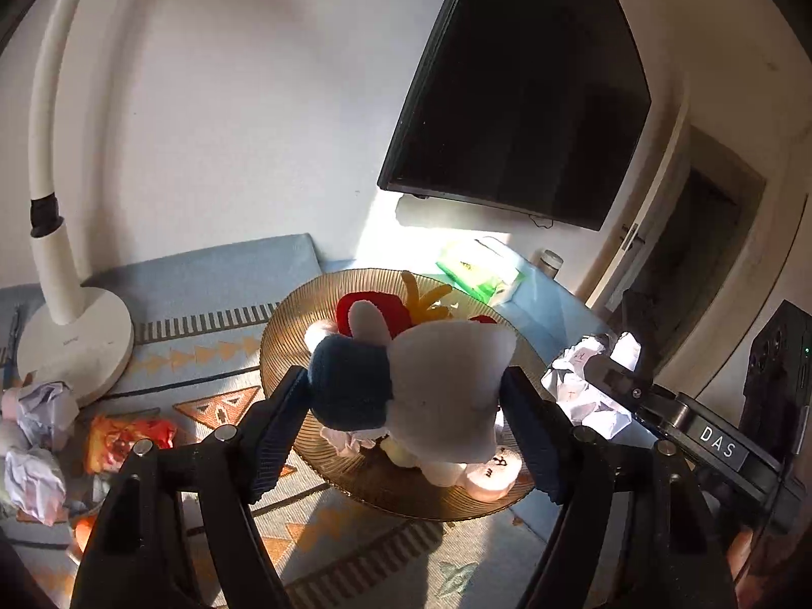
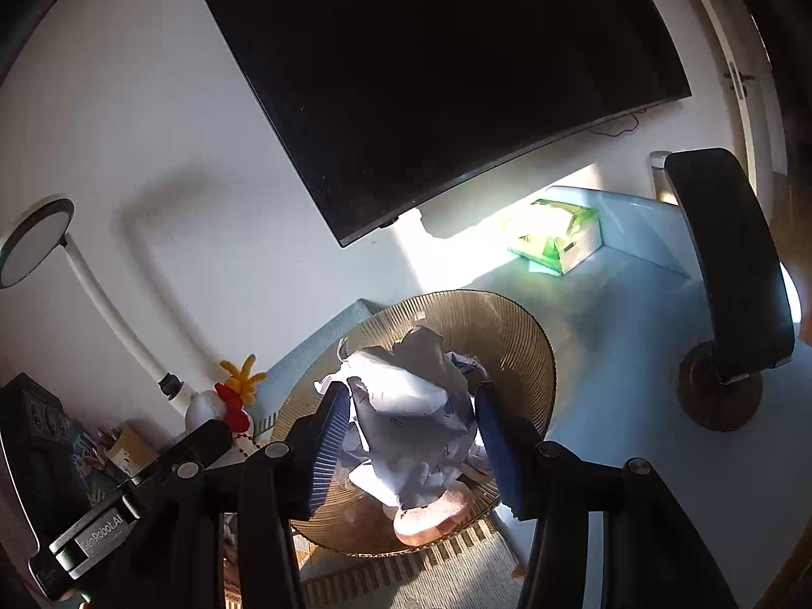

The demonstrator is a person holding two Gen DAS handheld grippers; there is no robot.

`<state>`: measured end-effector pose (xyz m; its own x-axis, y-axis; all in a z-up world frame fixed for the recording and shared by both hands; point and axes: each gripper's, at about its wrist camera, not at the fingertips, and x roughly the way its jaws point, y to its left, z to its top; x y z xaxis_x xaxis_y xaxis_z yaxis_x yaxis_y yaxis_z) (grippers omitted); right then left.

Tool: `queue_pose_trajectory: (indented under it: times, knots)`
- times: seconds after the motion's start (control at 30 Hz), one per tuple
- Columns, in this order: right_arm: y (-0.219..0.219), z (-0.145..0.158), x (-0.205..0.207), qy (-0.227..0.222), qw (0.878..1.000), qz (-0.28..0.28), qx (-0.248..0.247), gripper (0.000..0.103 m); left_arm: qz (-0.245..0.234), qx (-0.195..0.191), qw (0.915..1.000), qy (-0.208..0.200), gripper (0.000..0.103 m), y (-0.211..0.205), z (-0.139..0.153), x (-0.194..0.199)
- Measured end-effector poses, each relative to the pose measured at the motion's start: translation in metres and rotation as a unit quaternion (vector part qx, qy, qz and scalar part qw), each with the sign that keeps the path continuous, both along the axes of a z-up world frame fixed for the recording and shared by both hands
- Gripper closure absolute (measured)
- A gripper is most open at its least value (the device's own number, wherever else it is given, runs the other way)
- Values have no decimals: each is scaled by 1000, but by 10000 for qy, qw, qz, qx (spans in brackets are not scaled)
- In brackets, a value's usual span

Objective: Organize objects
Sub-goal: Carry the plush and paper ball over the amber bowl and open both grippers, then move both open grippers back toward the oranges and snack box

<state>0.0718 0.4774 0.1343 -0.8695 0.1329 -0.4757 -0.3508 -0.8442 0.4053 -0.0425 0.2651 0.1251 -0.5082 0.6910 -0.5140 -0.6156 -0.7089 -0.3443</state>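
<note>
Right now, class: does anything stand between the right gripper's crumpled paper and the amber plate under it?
Yes. The right gripper holds the crumpled paper above the amber plate, but more crumpled paper and a pink round object already lie on the plate beneath it.

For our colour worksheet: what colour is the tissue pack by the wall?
Green and white tissue pack, clearest in the right wrist view.

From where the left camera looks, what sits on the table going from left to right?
Crumpled papers → lamp base → orange wrapper → soft toy held over the brown plate by the left gripper → crumpled paper held by the right gripper.
</note>
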Motion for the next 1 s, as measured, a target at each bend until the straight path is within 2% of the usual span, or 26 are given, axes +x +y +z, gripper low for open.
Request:
queue_pose_trajectory:
  times: [0.07, 0.17, 0.37, 0.5, 0.6, 0.67, 0.77, 0.87, 0.93, 1.0]
  knots:
    - [3, -2, -4, -67, 9999, -74, 39, 17, -46, -64, 9999, -142, 11, 5, -7, -5]
    - [3, -6, 0, 1, 10000, 41, 13, 17, -5, -145, 9998, -158, 9, -1, -12, -4]
    - [-19, -4, 14, 43, 9993, 372, 55, 17, 150, 24, 9998, -107, 9, -52, -6, 17]
    - [-62, 15, 19, 246, 9952, 901, 278, 17, 674, -91, 9964, 501, 9, -105, 14, 49]
    - [-103, 27, 23, 476, 9885, 1336, 535, 17, 1215, -214, 9882, 910, 3, -151, 27, 73]
    - [-132, 27, 19, 499, 9829, 1640, 673, 17, 1635, -215, 9811, 1008, 1, -185, 29, 82]
    - [-175, 7, 10, 349, 9756, 2005, 819, 17, 2178, -249, 9711, 946, 1, -231, 15, 89]
    - [-207, -31, -2, 112, 9699, 2285, 835, 17, 2649, -552, 9597, 765, 1, -260, -17, 88]
    - [-224, -55, -9, -40, 9660, 2403, 953, 17, 2761, -726, 9566, 578, 1, -271, -42, 85]
    - [-237, -73, -15, -226, 9623, 2501, 1041, 17, 2726, -723, 9585, 421, 1, -278, -60, 82]
